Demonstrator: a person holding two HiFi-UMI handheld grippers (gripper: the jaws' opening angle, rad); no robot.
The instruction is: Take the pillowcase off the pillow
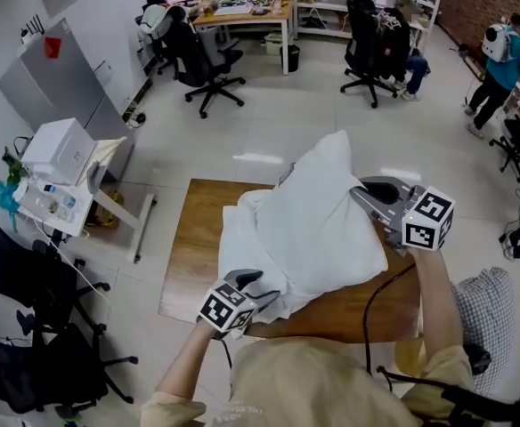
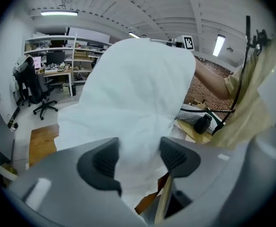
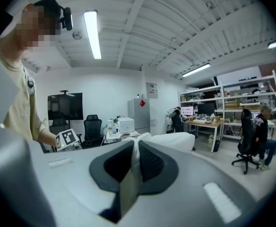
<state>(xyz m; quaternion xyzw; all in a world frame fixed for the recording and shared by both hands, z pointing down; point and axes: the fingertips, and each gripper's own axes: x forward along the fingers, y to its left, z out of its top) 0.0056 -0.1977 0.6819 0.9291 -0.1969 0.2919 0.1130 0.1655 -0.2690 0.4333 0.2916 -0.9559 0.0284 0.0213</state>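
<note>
While held tilted over the wooden table [image 1: 184, 265], caught part-way through stripping: pillow [image 1: 327, 212] raised on one corner, its right edge pinched as a thin white fold in the fully closed jaws of the right gripper [image 1: 367, 196]; fold of bare pillow or of case, not determinable. Left gripper [image 1: 258, 287] low at the near left corner, jaws apart, loose white pillowcase [image 1: 240, 238] hanging between the pads [image 2: 105, 162] without being pressed. To do the step well: close the left jaws on case fabric alone, near the open hem, never on the filling beneath; hold the right grip firm and high as the anchor; draw the left gripper down and away along the pillow's length rather than sideways, letting the case slide instead of bunching; re-grip lower on any gathering of slack. Likely fault: catching both layers and dragging the pillow along. Sole container of concern, the pillowcase itself: apparently holding part of the pillow, judging by the slack cloth crumpled at left on the table; extent hidden. Black bin [image 1: 289, 58] beside the far desk: contents not visible.
</note>
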